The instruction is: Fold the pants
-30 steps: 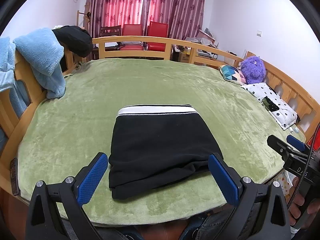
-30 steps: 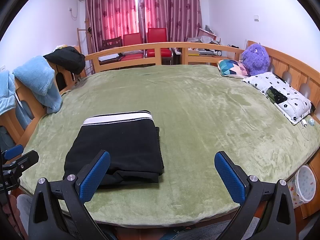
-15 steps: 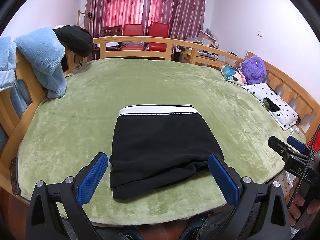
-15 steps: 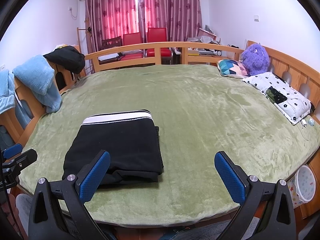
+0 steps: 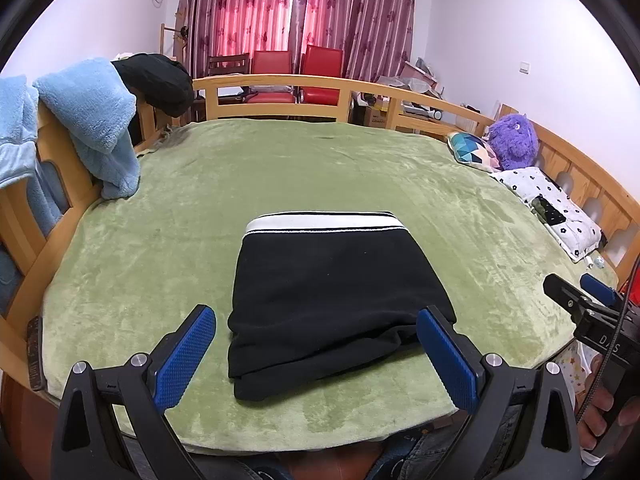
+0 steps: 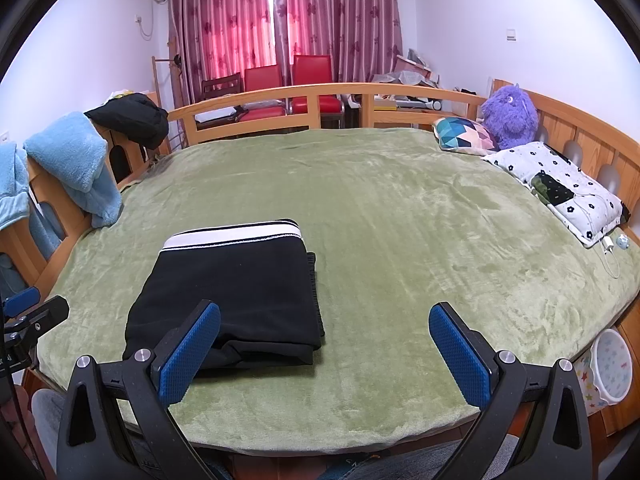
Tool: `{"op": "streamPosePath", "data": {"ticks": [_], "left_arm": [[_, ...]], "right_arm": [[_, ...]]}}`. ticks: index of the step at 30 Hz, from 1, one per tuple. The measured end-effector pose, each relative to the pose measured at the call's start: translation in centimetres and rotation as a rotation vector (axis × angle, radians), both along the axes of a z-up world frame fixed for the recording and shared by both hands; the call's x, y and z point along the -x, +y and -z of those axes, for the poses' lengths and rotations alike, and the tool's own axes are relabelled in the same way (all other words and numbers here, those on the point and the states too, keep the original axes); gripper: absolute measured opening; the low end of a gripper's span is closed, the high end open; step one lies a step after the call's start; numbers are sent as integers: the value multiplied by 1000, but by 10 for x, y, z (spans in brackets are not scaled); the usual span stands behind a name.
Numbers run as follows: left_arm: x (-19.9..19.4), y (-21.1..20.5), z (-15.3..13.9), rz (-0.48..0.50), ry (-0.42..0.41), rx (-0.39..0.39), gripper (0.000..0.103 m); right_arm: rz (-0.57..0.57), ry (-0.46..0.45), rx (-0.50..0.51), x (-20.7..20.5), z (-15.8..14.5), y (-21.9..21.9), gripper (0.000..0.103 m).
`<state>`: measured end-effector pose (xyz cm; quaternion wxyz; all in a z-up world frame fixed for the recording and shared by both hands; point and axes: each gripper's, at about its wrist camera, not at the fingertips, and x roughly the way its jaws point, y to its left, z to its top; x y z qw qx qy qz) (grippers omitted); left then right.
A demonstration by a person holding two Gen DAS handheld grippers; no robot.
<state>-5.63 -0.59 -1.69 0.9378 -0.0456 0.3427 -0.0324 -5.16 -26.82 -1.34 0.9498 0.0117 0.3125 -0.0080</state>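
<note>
**Left wrist view: pants lay folded, both tongs empty**

Left wrist camera looked down on the black pants (image 5: pixel 332 292), folded into a compact stack on the green blanket (image 5: pixel 200 200) near the bed's close edge, white striped waistband (image 5: pixel 324 222) facing away. The left tongs (image 5: pixel 316 354) hung spread wide above the near fold, holding nothing. The right tongs (image 6: pixel 325 350) were equally wide and empty, just right of the stack. The fabric looked soft, thick and limp; I'd judge it light, best pinched through all layers at a near corner.
</note>
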Motion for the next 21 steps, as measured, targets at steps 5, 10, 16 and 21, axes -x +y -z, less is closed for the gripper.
{"op": "streamPosePath", "data": {"ticks": [5, 10, 16, 21], "left_arm": [[1, 0, -1, 0, -1, -3, 102], [2, -1, -1, -2, 0, 0, 102], [2, -2, -1, -4, -1, 1, 102], [2, -2, -1, 1, -6, -2, 102]], "right_arm": [[0, -2, -2, 0, 0, 1, 102], [-6, -3, -3, -1, 1, -1, 102], [-13, -4, 4, -2, 2, -2, 102], [-27, -3, 13, -4, 0, -2, 102]]}}
